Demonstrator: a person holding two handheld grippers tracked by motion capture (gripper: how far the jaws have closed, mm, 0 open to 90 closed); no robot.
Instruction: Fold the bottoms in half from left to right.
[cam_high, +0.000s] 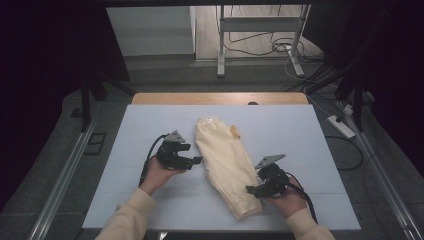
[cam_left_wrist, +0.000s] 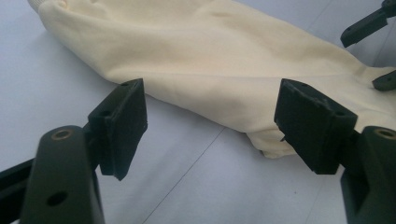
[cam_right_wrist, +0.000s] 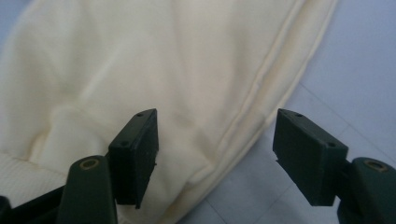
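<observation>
A cream garment (cam_high: 227, 165) lies folded in a long strip, slanting from the middle of the white table (cam_high: 145, 125) down to its front edge. My left gripper (cam_high: 192, 154) hovers just left of the garment's middle, open, jaws pointing at it. In the left gripper view the cloth (cam_left_wrist: 224, 60) lies beyond the open left gripper (cam_left_wrist: 210, 121), nothing between the pads. My right gripper (cam_high: 255, 184) stands open at the garment's lower right edge. In the right gripper view the seamed edge of the cloth (cam_right_wrist: 163, 70) runs between the spread jaws of the right gripper (cam_right_wrist: 215, 149), untouched by the pads.
A small orange tag (cam_high: 234, 132) sticks out near the garment's top end. A wooden table edge (cam_high: 220, 98) shows behind the white surface. On the floor beyond are a metal stand (cam_high: 260, 40), cables and a power strip (cam_high: 341, 126).
</observation>
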